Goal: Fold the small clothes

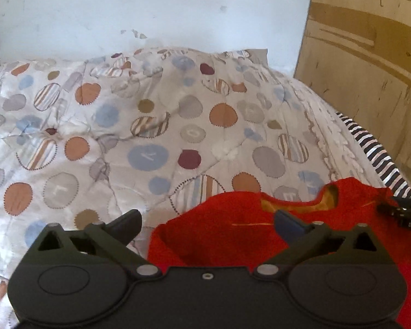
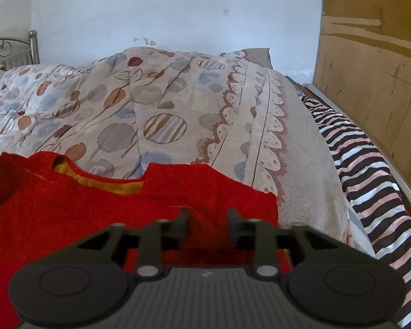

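Note:
A small red garment (image 1: 233,235) with a mustard-lined neckline lies flat on the bed quilt, neck toward the far side. My left gripper (image 1: 208,223) is wide open over its left shoulder edge, holding nothing. In the right wrist view the same red garment (image 2: 96,213) fills the lower left. My right gripper (image 2: 207,220) hovers over its right shoulder with the fingers (image 2: 182,219) partly closed, a gap of red cloth showing between them; whether cloth is pinched I cannot tell. The right gripper's tip also shows at the left wrist view's right edge (image 1: 402,211).
A quilt (image 1: 123,126) with coloured circles covers the bed. A striped black, white and pink sheet (image 2: 370,181) runs along the right side. A plywood board (image 2: 375,68) stands at the right, a white wall behind, a metal bed frame (image 2: 19,52) far left.

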Tool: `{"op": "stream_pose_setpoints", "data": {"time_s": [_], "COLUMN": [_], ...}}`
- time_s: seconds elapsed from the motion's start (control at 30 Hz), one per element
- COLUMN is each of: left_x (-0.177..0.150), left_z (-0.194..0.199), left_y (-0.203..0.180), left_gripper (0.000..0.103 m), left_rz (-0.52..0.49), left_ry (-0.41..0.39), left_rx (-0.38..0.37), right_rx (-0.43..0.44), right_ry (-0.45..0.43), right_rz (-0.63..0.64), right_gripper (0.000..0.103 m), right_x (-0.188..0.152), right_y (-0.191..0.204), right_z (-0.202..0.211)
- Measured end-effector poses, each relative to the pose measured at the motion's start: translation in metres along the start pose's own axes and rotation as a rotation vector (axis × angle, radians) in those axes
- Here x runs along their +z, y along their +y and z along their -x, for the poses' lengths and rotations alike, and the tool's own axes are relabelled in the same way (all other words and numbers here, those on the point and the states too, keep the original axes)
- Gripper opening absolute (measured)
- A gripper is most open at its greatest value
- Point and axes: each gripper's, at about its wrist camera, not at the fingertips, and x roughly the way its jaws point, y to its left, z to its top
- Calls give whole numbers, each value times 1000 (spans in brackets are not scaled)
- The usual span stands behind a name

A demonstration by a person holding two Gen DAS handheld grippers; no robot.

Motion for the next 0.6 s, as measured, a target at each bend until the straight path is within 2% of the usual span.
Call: {"op": "stream_pose_setpoints", "data": {"time_s": [0.07, 0.13, 0.3, 0.4, 0.47, 0.5, 0.57, 0.6], "left_x": [-4, -13, -41, -51, -55, -57, -56, -56], "left_z": [2, -1, -9, -14, -15, -15, -16, -16], "left_y": [0, -3, -12, -18, -19, -18, -15, -12], "left_gripper": [102, 102, 102, 99, 75, 67, 25, 16], "left_rz": [-14, -36, -103, -132, -141, -140, -123, -101], "left_ry": [15, 39, 47, 34, 12, 10, 10, 4], "left_rx": [-20, -28, -38, -13, 27, 39, 33, 13], "right_rx": [21, 45, 111, 116, 106, 104, 95, 80], "right_ry": [-19, -37, -25, -5, 3, -5, -26, -39], "right_rz": [-19, -39, -80, -78, -90, -98, -93, -82], "right_gripper": [88, 103, 103, 103, 102, 101, 87, 84], "right_x": [-1, -3, -17, -27, -35, -39, -45, -46], "right_y": [-3, -8, -27, -33, -34, -34, -32, -30], "right_z": [6, 14, 29, 32, 33, 35, 37, 38]}}
